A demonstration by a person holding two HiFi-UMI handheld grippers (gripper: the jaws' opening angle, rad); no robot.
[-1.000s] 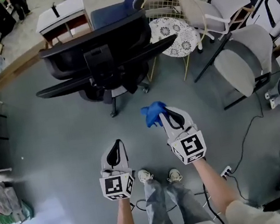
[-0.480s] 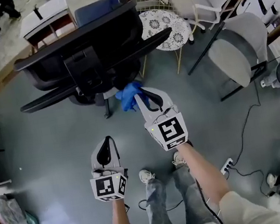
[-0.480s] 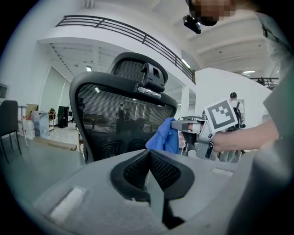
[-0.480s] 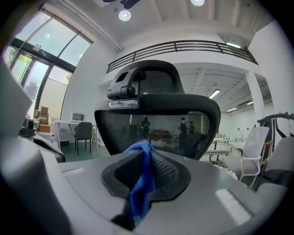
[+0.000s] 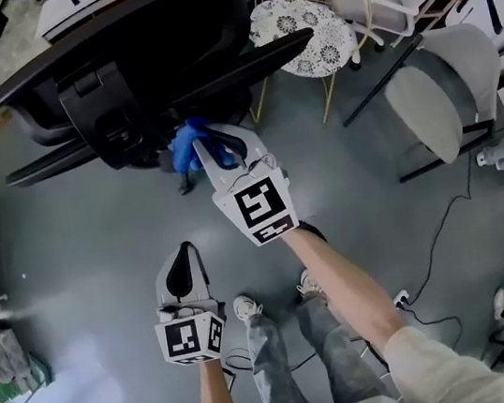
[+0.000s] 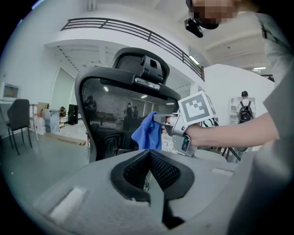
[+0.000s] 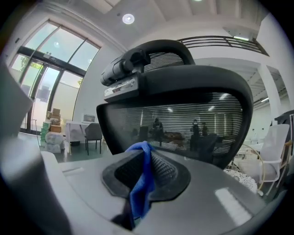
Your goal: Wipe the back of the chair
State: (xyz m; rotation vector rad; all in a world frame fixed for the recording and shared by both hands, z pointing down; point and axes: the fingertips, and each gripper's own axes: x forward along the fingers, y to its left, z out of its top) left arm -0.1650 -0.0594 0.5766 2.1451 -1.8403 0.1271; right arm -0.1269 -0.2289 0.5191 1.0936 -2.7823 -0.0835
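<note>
Right claw (image 5: 209,143) pinches blue cloth (image 5: 184,147) near chair back (image 5: 159,30) (grey floor (image 5: 77,233)); left claw (image 5: 184,254) closed.

Grey floor (image 5: 72,262), smooth, faint sheen. White walls; mezzanine with dark railing (image 6: 119,28) overhead. Tall windows (image 7: 48,78), daylight through them; round ceiling light (image 7: 128,19) on. Pale grey chairs (image 5: 440,100) clustered together, wire-frame chair with lace pad (image 5: 301,31) near them. Power strip (image 5: 401,298) and black cables on floor. Dark chair (image 6: 18,120) by far wall. Person with backpack (image 6: 244,106) in distance.
</note>
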